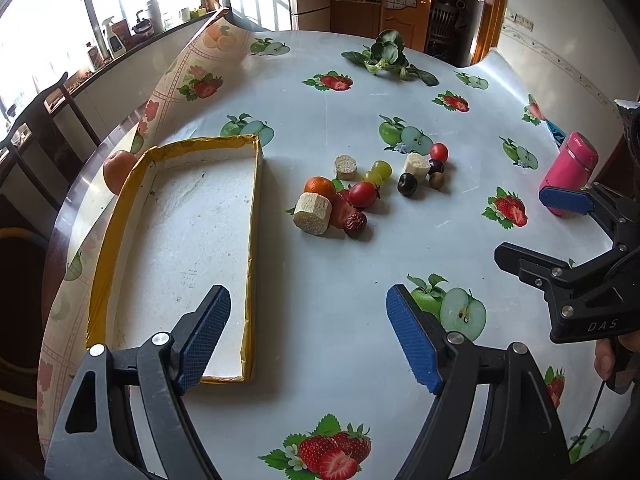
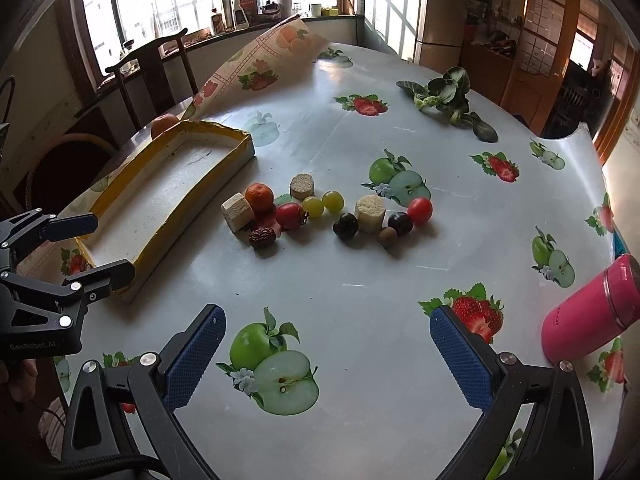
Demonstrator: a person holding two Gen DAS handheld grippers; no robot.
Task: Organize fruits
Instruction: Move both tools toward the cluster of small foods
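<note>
A: Start at the jaws. How do they stand?

B: Both pairs are spread wide with nothing between them. The left gripper [image 1: 308,336] hangs over the near end of the tray [image 1: 100,264] at the lower left of its frame; the right gripper [image 2: 326,354] hangs over a printed apple on the counter [image 2: 360,276], low in its frame.

A: And the fruit?

B: Loose in a cluster at mid-frame, just right of the tray and well ahead of both grippers. Nothing lies in the tray yet, so I judge the sorting not begun.

A: How will the pieces handle?

B: All look light. The green grapes [image 2: 323,203] and cherry tomatoes [image 2: 290,216] are smooth, round and thin-skinned; I expect them to roll and to burst under a hard squeeze, so close gently across the widest part. The mandarin [image 2: 260,197] is firmer and should take a grip across its middle. The wrinkled red date [image 2: 263,237] gives better purchase. The pale cut chunks [image 2: 238,213] look stiff, with flat faces, and I would pinch those faces.

A: Any long axis?

B: The round fruits have none to speak of. The date's length runs left to right in the right wrist view. The tray is the long thing: it runs from the lower left up toward the centre of that view.

A: Anything in the way?

B: A pink flask [image 2: 592,312] stands at the right edge, well apart from the fruit.
</note>
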